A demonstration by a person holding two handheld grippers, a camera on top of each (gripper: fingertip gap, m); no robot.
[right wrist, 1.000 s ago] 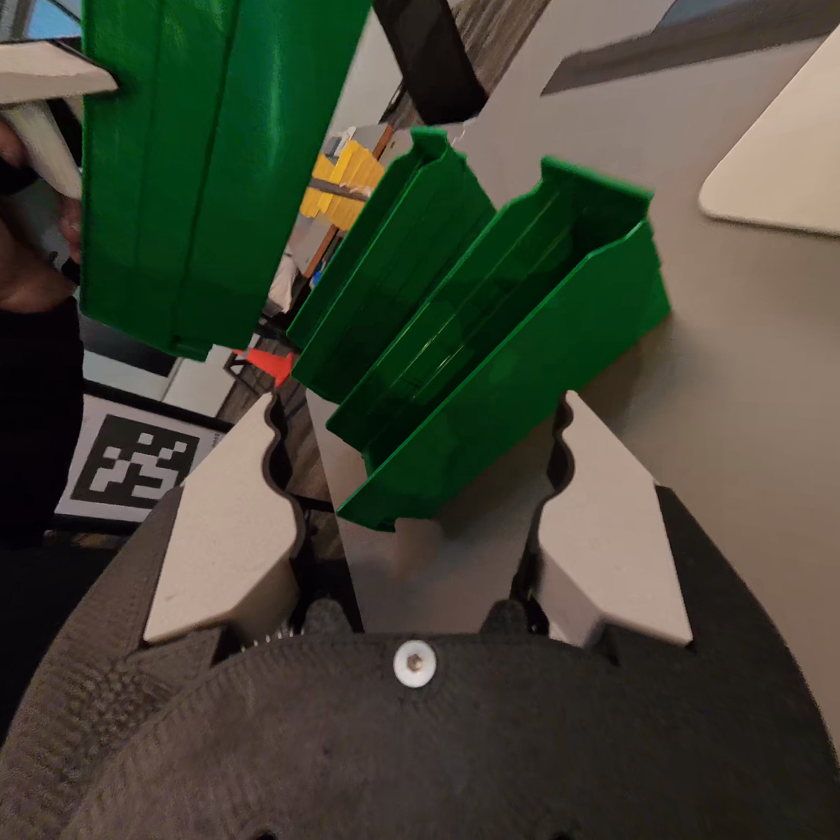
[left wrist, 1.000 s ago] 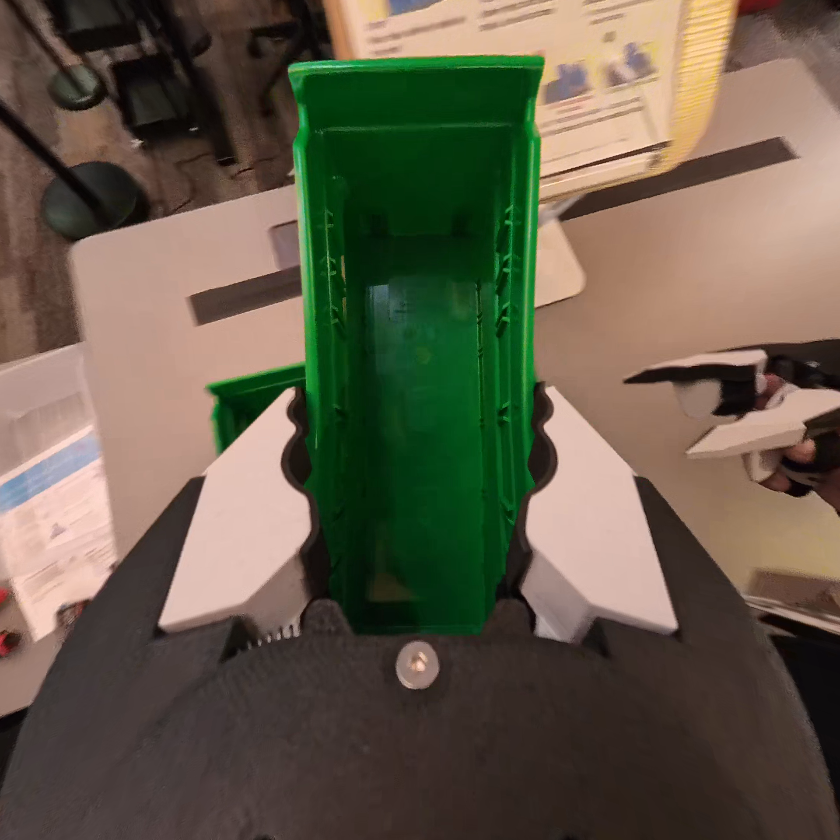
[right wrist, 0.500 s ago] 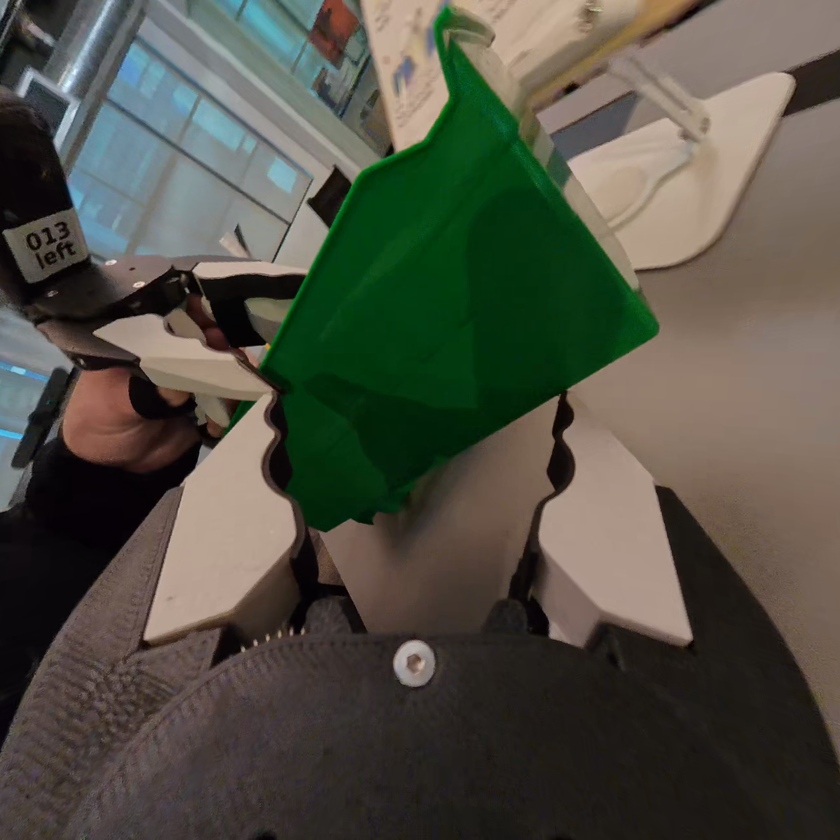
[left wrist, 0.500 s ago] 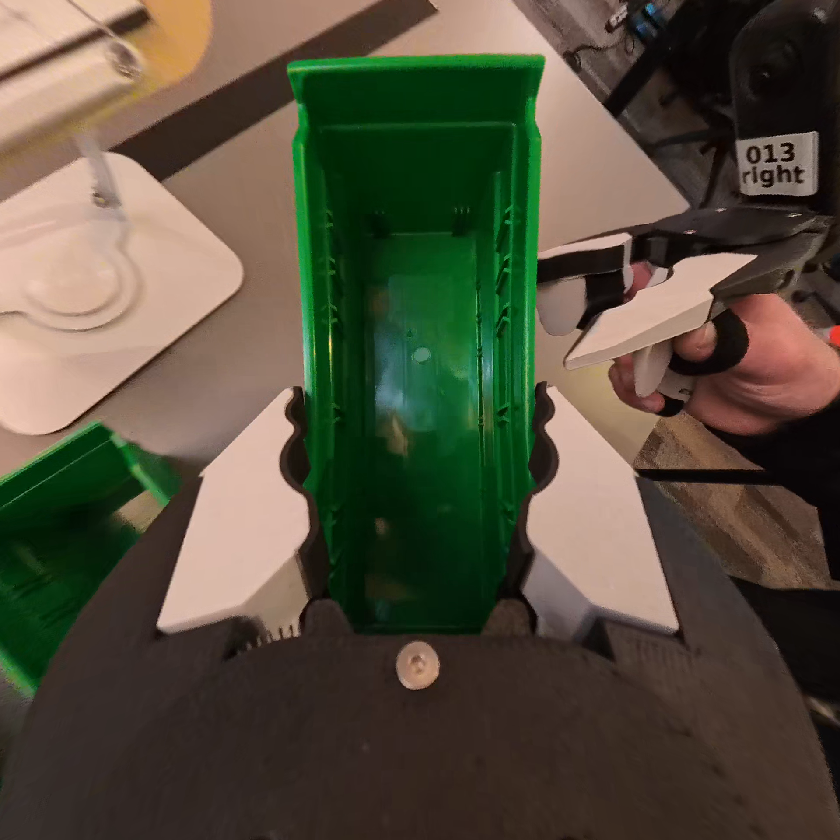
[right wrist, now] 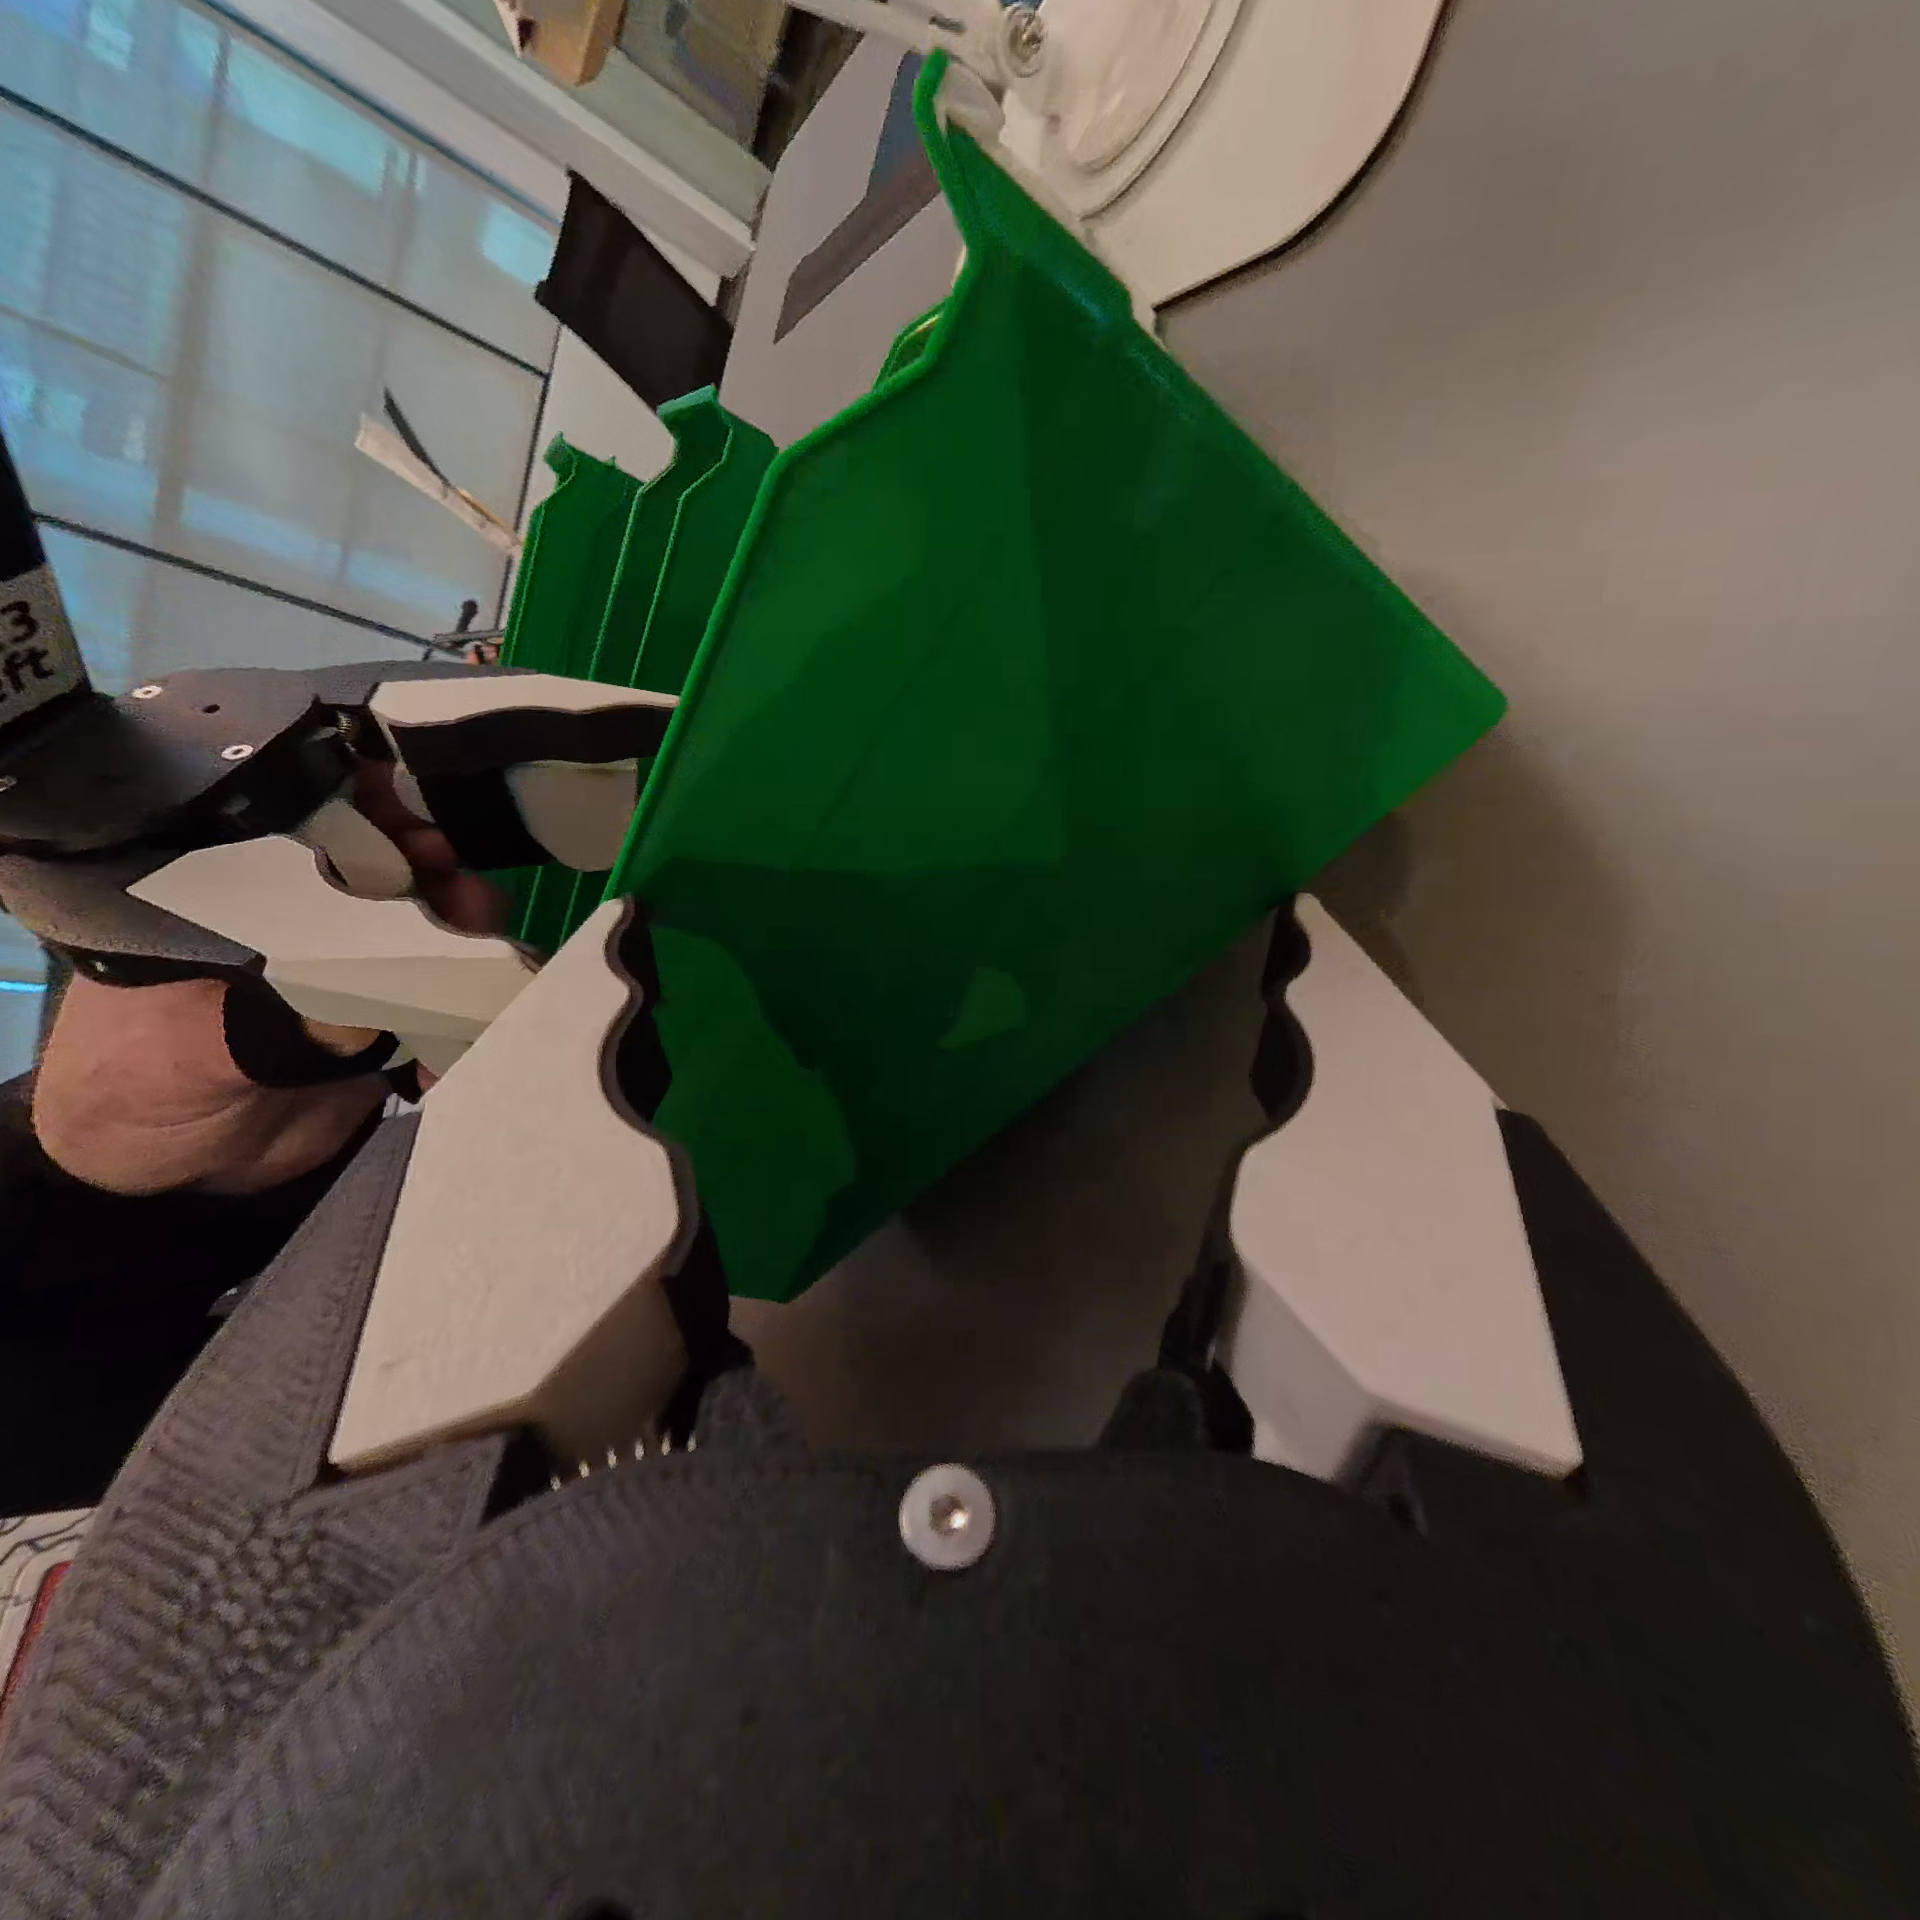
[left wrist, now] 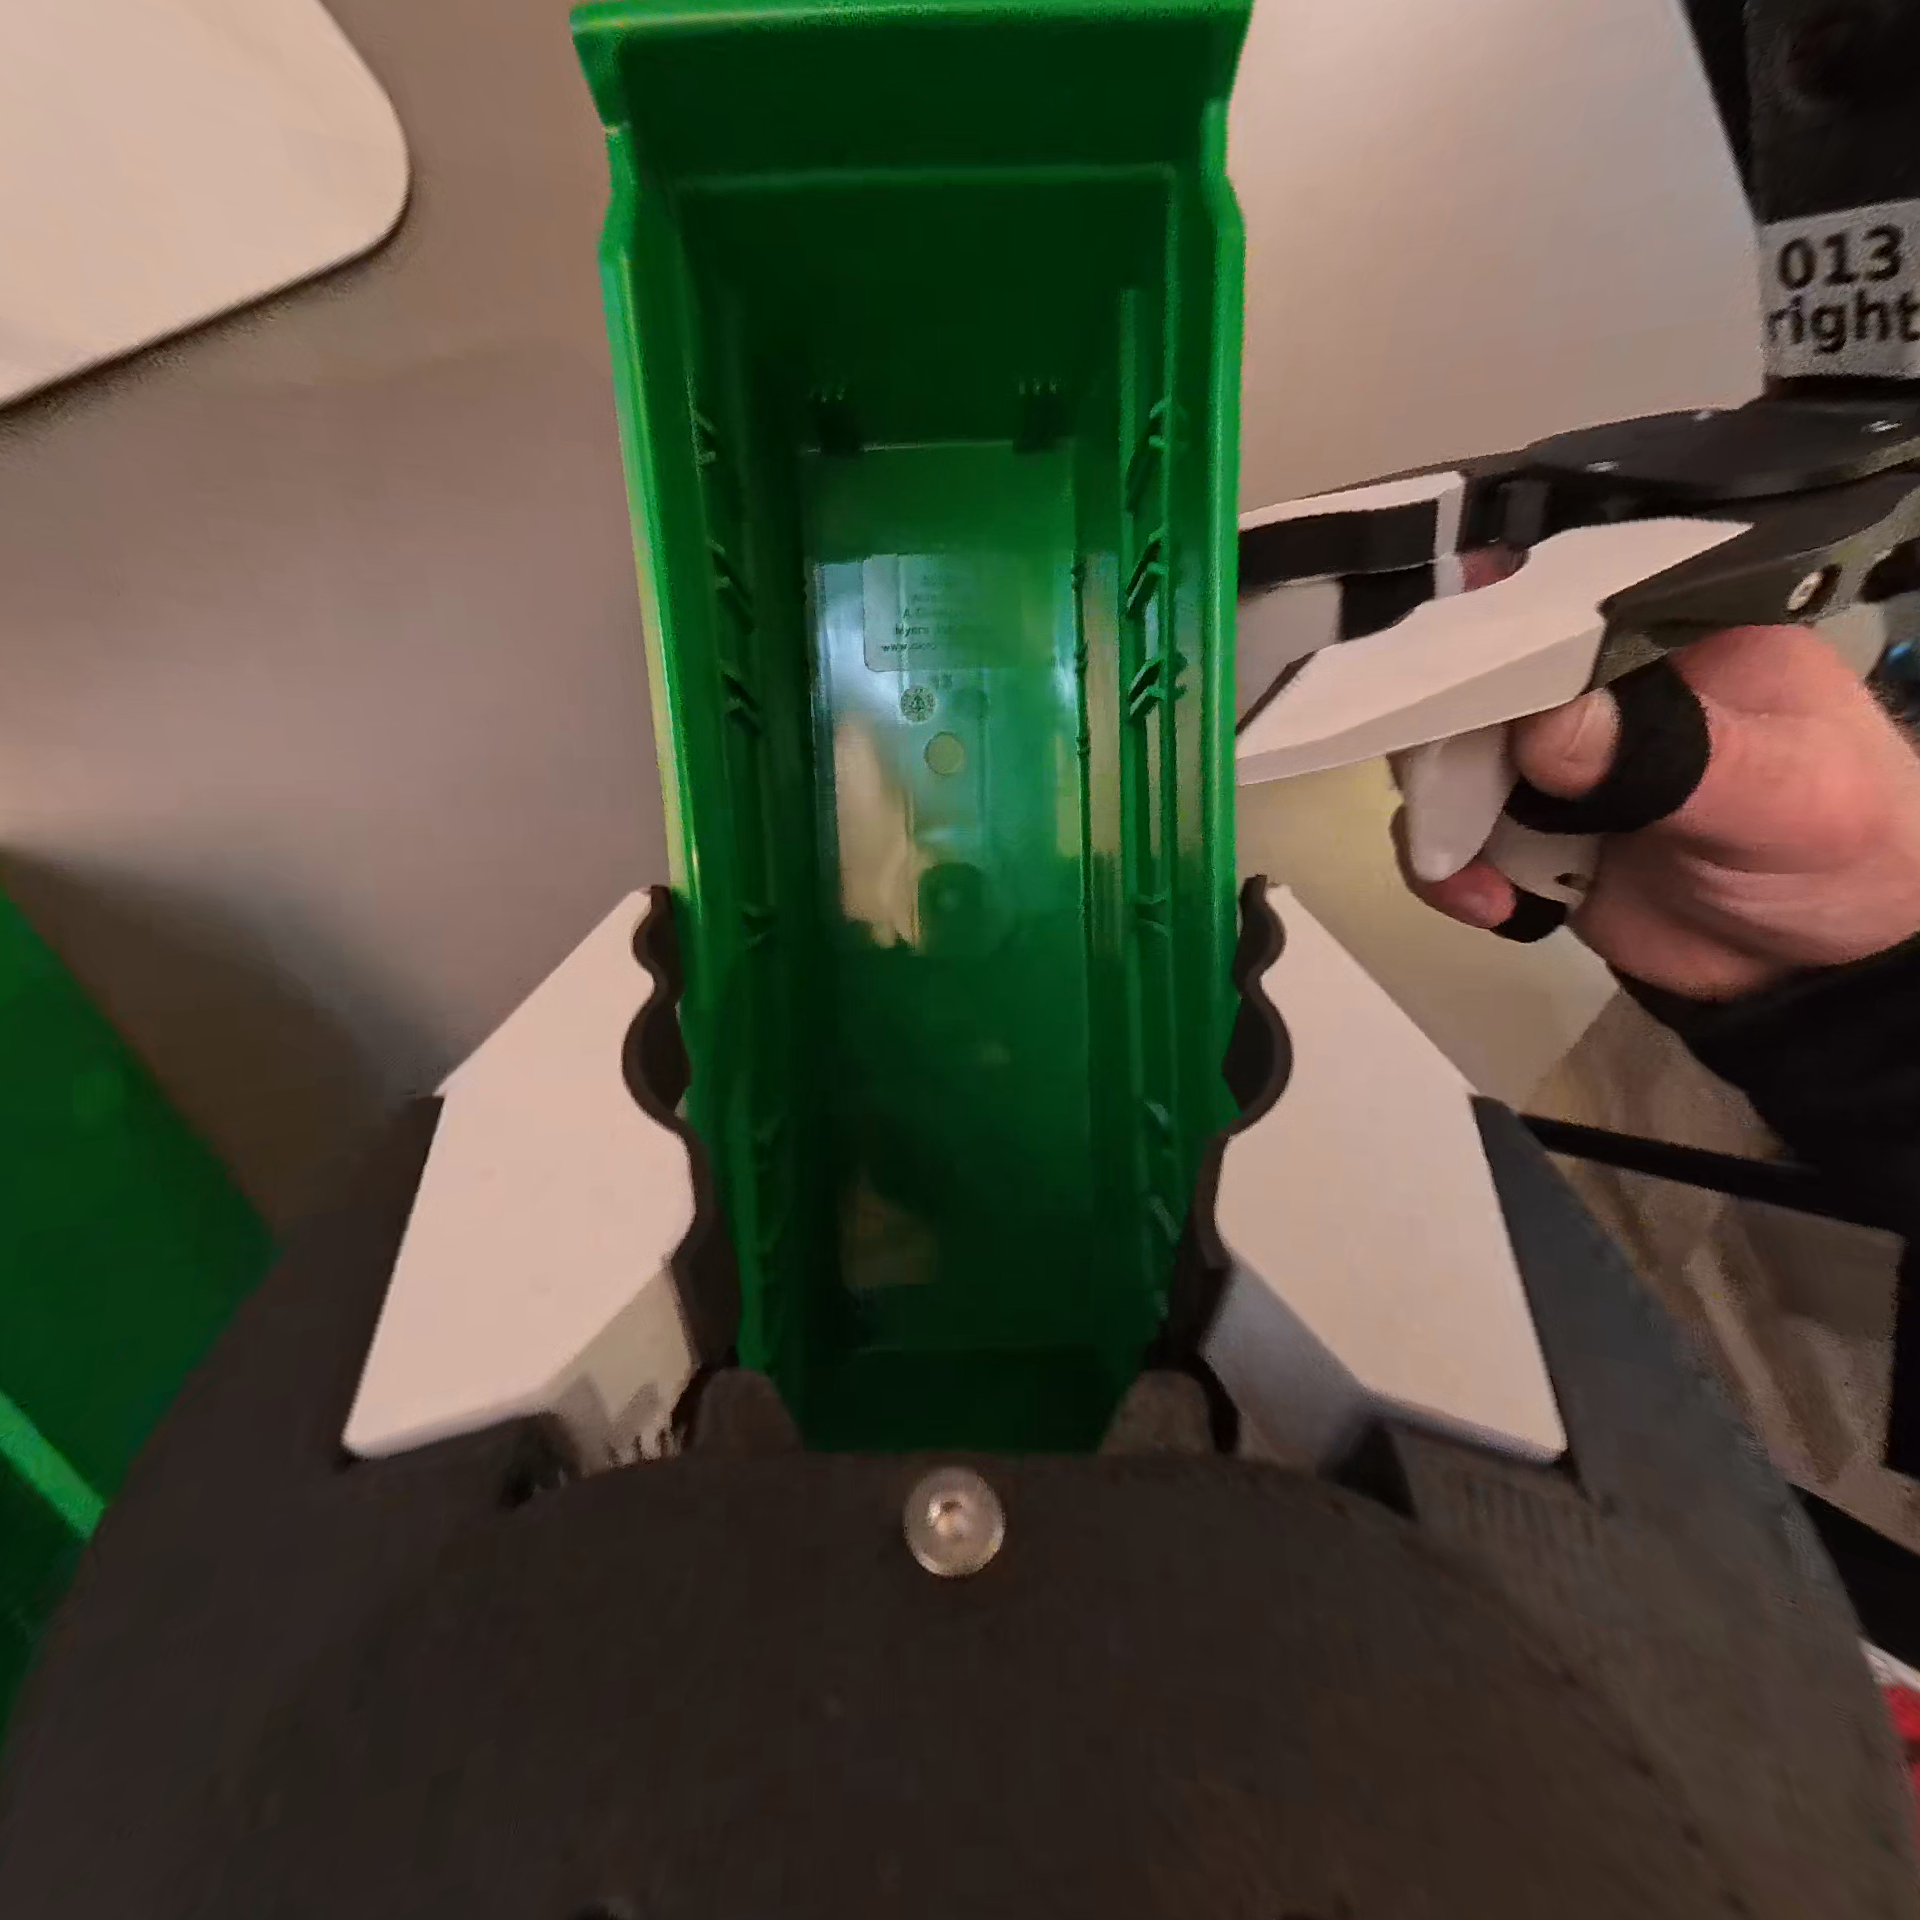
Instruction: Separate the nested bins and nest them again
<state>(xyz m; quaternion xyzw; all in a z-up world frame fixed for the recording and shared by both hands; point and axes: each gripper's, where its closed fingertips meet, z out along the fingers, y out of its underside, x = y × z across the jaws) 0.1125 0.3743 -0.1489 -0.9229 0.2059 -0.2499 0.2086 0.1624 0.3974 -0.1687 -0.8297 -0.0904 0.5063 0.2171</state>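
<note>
Plainly, in the left wrist view a green bin (left wrist: 925, 790) is clamped between the fingers of the left gripper (left wrist: 951, 1039), its open top turned to the camera above the grey table (left wrist: 312, 644), while the right gripper (left wrist: 1455, 634) is seen at the right, close beside the bin's wall, with another green bin (left wrist: 94, 1195) at the left edge. Next, in the right wrist view the right gripper (right wrist: 961, 1049) is shown spread wide with nothing gripped, the held bin's side lying partly between its fingers, and two more green bins (right wrist: 623, 582) are seen farther off on the table.
</note>
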